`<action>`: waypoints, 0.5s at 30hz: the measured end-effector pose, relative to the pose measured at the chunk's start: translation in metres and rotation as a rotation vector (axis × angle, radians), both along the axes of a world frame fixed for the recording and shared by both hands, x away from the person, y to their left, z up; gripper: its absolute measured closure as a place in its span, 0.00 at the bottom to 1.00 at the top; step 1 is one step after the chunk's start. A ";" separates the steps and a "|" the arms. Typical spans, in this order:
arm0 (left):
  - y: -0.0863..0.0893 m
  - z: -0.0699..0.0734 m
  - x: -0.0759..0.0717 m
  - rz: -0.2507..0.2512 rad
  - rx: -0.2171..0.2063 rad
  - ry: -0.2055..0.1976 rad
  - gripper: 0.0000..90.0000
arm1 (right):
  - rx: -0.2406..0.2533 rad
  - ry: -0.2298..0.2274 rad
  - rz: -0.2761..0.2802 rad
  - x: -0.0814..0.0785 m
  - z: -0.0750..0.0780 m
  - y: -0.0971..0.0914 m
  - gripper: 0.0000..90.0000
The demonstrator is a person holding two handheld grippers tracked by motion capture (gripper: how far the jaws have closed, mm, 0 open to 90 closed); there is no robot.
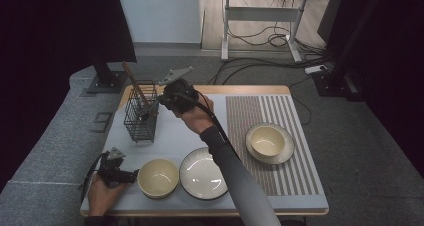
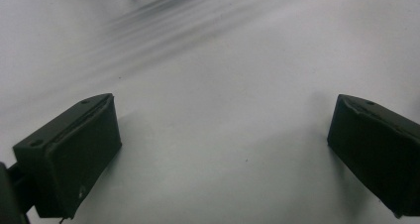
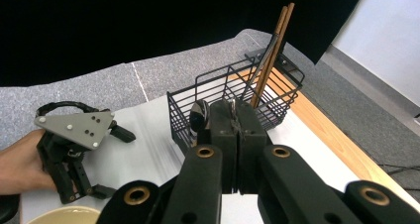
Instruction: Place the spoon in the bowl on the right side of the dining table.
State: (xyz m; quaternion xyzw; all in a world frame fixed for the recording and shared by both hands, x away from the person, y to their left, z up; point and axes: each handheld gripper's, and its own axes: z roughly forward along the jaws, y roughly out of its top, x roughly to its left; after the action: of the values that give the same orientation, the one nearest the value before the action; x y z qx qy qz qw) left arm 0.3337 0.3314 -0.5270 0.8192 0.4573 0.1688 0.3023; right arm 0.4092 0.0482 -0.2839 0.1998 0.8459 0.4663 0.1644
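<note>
Wire basket (image 3: 233, 97) sat just past the right claw (image 3: 236, 122), holding brown chopsticks (image 3: 270, 45). Claw was clamped on a shiny metal spoon (image 3: 200, 116) above the basket. Left claw (image 2: 223, 149) gaped wide over the counter (image 2: 223, 60).

Grey carpet floor (image 1: 360, 136), black curtains (image 1: 50, 26), a pale wall (image 1: 160, 13) and a desk (image 1: 270, 6) behind.
</note>
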 end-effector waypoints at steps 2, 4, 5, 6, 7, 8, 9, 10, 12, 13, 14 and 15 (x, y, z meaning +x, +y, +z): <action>0.000 0.000 0.000 0.000 0.000 0.001 0.00 | -0.008 -0.007 0.006 -0.003 0.002 -0.001 0.99; 0.000 0.000 0.000 0.000 0.000 0.001 0.00 | -0.009 -0.004 0.014 -0.006 0.003 -0.002 0.99; 0.000 0.000 0.000 0.000 0.000 0.001 0.00 | -0.012 -0.007 0.016 -0.008 0.003 -0.003 0.99; 0.000 0.000 0.000 0.000 -0.001 0.000 0.00 | -0.012 -0.007 0.020 -0.010 0.003 -0.003 0.99; 0.000 0.000 0.000 0.000 -0.001 0.000 0.00 | -0.012 -0.007 0.020 -0.010 0.003 -0.003 0.99; 0.000 0.000 0.000 0.000 -0.001 0.001 0.00 | -0.017 -0.007 0.030 -0.014 0.003 -0.004 0.99; 0.000 0.000 0.000 -0.001 0.000 0.000 0.00 | -0.018 -0.008 0.034 -0.016 0.002 -0.004 0.99; 0.000 0.000 0.000 -0.001 0.000 0.000 0.00 | -0.018 -0.007 0.037 -0.018 0.001 -0.005 0.99; 0.000 0.000 0.000 -0.001 0.000 0.001 0.00 | -0.021 -0.004 0.042 -0.021 0.000 -0.006 0.99; 0.000 0.000 0.000 0.000 -0.001 -0.001 0.00 | -0.021 -0.006 0.047 -0.022 -0.001 -0.007 0.99; 0.000 0.000 0.000 0.000 0.000 -0.001 0.00 | -0.019 -0.005 0.048 -0.024 -0.002 -0.008 0.99; 0.000 0.000 0.000 -0.001 0.000 0.000 0.00 | -0.015 -0.006 0.053 -0.025 -0.002 -0.009 0.99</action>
State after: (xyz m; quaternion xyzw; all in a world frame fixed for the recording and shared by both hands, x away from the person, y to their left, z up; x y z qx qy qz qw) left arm 0.3337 0.3314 -0.5269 0.8195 0.4569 0.1687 0.3021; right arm 0.3838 0.0396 -0.2862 0.1748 0.8540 0.4645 0.1562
